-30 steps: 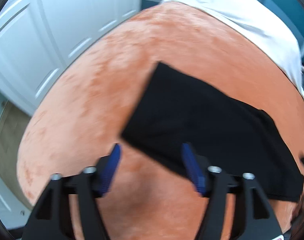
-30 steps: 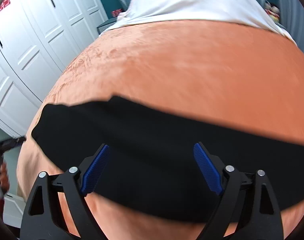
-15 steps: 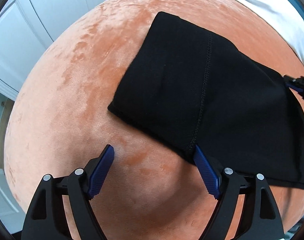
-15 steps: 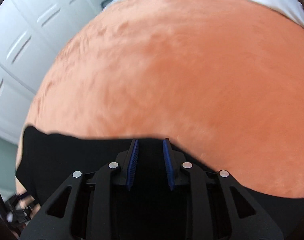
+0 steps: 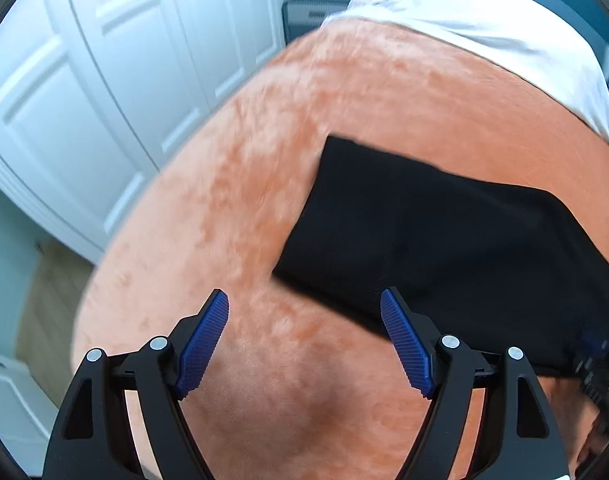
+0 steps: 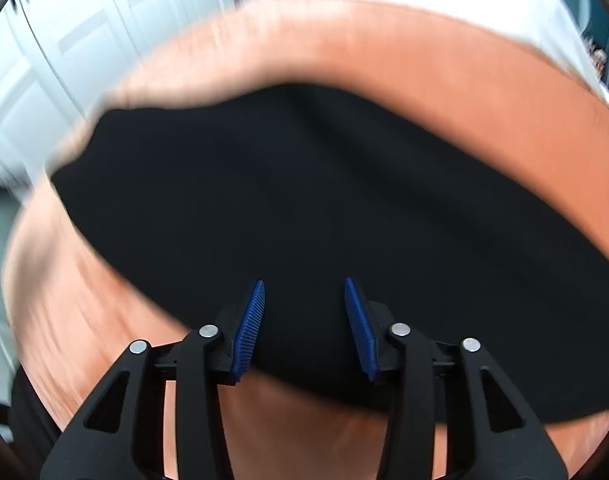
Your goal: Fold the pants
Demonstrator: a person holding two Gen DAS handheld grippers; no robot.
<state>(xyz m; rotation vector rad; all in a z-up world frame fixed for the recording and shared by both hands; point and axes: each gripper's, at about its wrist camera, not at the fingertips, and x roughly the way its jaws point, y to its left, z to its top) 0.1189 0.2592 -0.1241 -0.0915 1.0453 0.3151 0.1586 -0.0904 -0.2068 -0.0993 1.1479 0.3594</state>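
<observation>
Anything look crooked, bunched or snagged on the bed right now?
Nothing stands out. The black fabric pants lie flat on the orange velvety bedspread, edges fairly straight, no bunching visible. Both the left claw and the right claw are open, holding nothing. The right view is blurred.

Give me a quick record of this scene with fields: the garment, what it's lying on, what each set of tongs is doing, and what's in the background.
garment: black pants, lying flat in a folded band
surface: orange velvety bedspread
left tongs: open, empty, near the pants' end
right tongs: open with a narrower gap, over the pants; grip not evident, view blurred
background: white sheet, white panelled wardrobe doors
</observation>
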